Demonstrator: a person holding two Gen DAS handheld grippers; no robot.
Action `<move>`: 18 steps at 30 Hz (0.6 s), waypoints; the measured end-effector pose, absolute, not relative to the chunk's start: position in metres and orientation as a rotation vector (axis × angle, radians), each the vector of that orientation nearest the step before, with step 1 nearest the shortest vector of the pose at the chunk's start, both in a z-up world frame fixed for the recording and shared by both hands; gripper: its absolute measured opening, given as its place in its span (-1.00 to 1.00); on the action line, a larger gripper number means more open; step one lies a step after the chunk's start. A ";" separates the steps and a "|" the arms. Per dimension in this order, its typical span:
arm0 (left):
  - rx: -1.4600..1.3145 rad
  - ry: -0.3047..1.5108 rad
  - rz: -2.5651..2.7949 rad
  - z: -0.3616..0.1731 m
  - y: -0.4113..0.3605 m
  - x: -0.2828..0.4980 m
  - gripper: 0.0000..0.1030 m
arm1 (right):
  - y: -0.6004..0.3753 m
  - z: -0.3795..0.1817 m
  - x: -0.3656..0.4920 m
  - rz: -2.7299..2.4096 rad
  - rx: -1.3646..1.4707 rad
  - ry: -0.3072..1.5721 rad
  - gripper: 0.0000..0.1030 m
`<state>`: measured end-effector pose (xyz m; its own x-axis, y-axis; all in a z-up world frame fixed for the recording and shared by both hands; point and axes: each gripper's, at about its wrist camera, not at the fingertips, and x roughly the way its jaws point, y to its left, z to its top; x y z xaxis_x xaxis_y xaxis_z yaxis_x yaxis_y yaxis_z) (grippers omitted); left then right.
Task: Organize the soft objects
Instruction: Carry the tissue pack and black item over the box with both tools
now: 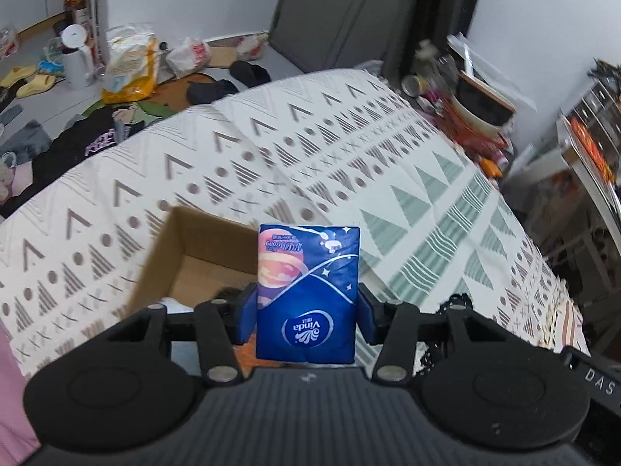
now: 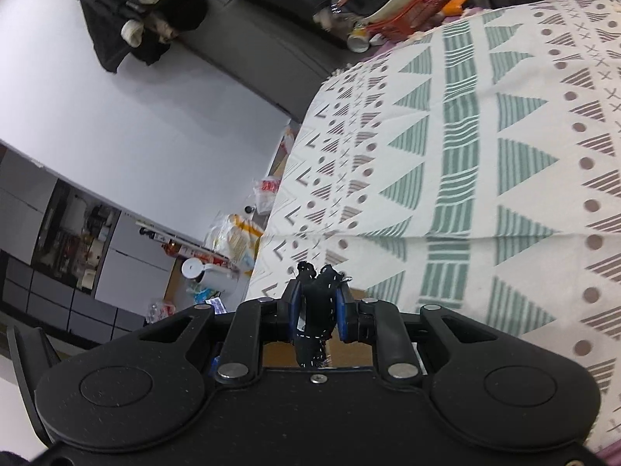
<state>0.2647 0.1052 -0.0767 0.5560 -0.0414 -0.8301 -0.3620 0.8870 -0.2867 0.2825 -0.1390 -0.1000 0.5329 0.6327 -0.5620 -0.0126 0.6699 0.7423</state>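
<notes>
One cardboard box [image 1: 186, 268] is lying open ahead-left of the left claw [image 1: 308, 310], which is pinching an upright tissue pack [image 1: 308, 291], long axis pointing away; the right claw [image 2: 318, 310] is pinching black fabric [image 2: 316, 310].

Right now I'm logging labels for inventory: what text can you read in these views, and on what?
"Vinda": upside down on the blue tissue pack held in the left tool.
"DAS": on a black edge at lower right, cut off.
Smaller print on the pack: too blurred to read.
Right wrist view: nothing legible.
</notes>
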 end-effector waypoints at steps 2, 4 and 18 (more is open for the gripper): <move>-0.468 0.965 0.203 -0.075 0.119 0.262 -0.03 | -0.129 -0.097 0.282 0.436 0.749 0.940 -0.63; -0.474 0.962 0.208 -0.076 0.131 0.260 -0.03 | -0.121 -0.094 0.281 0.438 0.739 0.936 -0.63; -0.564 0.988 0.223 -0.102 0.191 0.256 -0.03 | -0.066 -0.092 0.285 0.425 0.620 0.959 -0.63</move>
